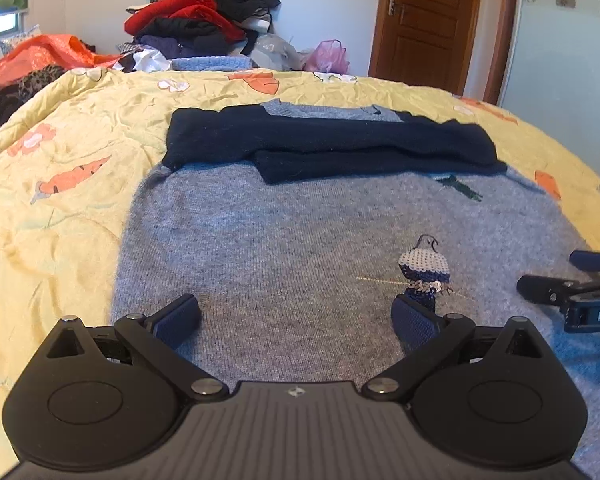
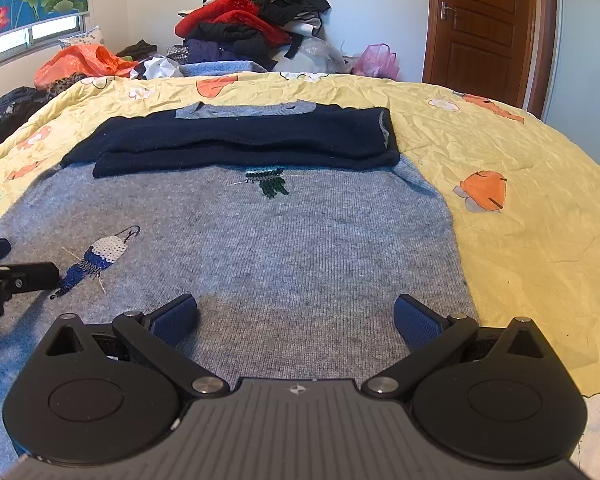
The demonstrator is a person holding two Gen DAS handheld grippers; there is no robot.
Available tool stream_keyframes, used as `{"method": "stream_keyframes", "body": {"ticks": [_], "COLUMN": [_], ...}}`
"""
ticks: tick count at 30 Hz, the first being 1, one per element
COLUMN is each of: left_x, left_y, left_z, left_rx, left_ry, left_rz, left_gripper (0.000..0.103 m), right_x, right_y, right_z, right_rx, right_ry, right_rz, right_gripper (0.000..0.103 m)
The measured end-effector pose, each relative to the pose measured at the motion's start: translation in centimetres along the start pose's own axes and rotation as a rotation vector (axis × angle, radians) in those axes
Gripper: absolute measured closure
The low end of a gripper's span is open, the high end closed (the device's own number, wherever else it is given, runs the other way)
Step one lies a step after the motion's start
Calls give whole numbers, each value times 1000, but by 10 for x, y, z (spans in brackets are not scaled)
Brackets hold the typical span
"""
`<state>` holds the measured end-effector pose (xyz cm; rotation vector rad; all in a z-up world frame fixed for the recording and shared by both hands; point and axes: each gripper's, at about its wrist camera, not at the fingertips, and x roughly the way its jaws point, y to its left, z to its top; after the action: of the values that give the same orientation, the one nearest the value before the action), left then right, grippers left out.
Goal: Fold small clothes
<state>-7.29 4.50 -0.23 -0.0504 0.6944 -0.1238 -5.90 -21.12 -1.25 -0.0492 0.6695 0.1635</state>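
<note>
Sweater (image 1: 284,248) fills mid-frame on the yellow quilt (image 1: 60,184), its dark sleeves (image 1: 328,148) folded across the top. Left gripper (image 1: 296,316) and right gripper (image 2: 296,316) both hang released over the bottom hem. Looks like the next move is pinching the hem corners and folding upward.

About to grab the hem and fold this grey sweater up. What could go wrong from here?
1. The navy sleeves lie loosely folded across the chest of the grey sweater; lifting the hem could slide them askew.
2. The sequined bird sits right by the left gripper; its finger could snag the sequins.
3. Both grippers are open, the right gripper nearer the sweater's side edge; uneven grasps may skew the fold. The quilt could get pinched too.
</note>
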Motion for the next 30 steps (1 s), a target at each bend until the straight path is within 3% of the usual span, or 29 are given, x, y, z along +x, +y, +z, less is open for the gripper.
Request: {"method": "stream_keyframes", "body": {"ticks": [2,6,9,11,13,17,20,23,27,30], "left_x": [-4,-13,-17,-20,-26,-51,-56,-55,-67,-53], "left_y": [10,42,49,44,37,30,35,45,42,23], "left_z": [1,-2,2,9,18,26,26,21,13,7], "left_rx": [-75,-372,-485,-476,-405,-204,-66,-107,-280,-293], "left_ry": [-11,-53,-14,41,71,-22,-5,63,-78,-52], "left_rz": [-41,-148,-158,-127,-71,103,269,352,265,151], "left_gripper": [0,0,0,0,0,0,0,0,0,0], "right_x": [0,0,0,0,0,0,-1,-1,-1,-1], "right_y": [-1,-1,-1,-1,-1,-1,-1,-1,-1,-1], "right_z": [0,0,0,0,0,0,0,0,0,0], "right_rx": [2,2,2,2,3,5,5,3,2,2], "right_ry": [-1,-1,-1,-1,-1,-2,-3,-2,-2,-2], "right_rz": [1,1,1,0,1,2,2,0,-2,-1], "right_gripper": [0,0,0,0,0,0,0,0,0,0]}}
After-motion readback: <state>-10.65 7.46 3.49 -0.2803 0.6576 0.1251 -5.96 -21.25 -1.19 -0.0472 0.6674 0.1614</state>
